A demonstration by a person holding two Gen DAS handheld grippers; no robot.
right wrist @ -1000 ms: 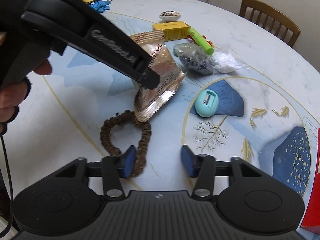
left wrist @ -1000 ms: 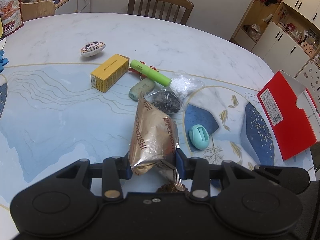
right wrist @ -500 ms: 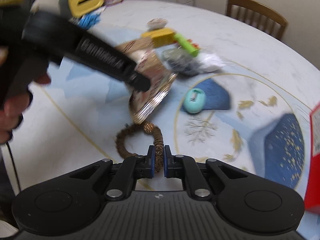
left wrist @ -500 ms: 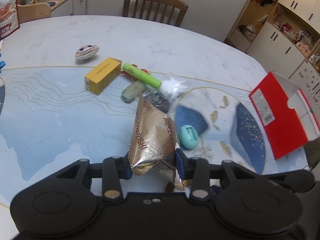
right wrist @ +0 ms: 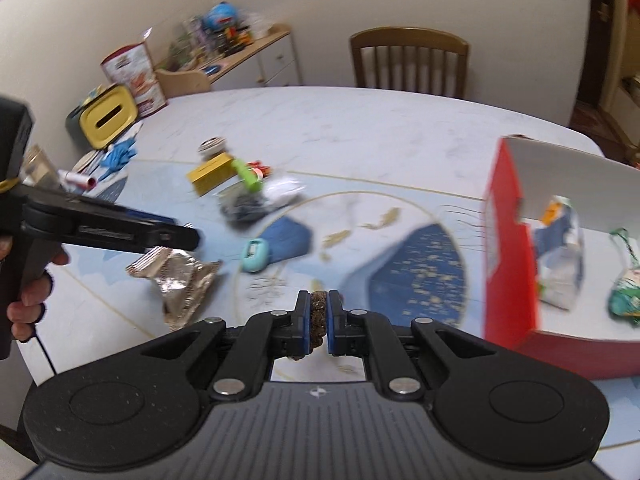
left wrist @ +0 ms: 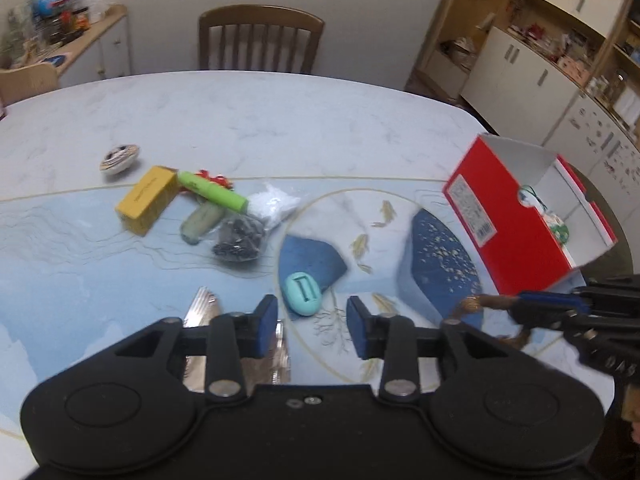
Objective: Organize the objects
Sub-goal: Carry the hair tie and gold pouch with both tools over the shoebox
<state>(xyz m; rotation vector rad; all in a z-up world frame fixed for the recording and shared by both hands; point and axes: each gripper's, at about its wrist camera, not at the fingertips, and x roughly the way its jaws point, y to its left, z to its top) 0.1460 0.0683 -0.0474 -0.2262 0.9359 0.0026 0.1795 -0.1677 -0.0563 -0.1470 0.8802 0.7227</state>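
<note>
My left gripper is open with nothing between its fingers; the gold foil snack bag lies on the table under its left finger. That bag shows flat on the table in the right wrist view, below the left gripper. My right gripper is shut on the brown hair scrunchie and holds it above the table, left of the red box. In the left wrist view the right gripper holds the scrunchie in front of the red box.
A teal oval item lies just ahead of the left gripper. Farther back sit a yellow box, a green tube, a dark bag and a clear bag. The red box holds several packets. A chair stands behind the table.
The left gripper opened and let the foil bag drop flat on the table. The right gripper, shut on the scrunchie, lifted it and swung right toward the red box.
</note>
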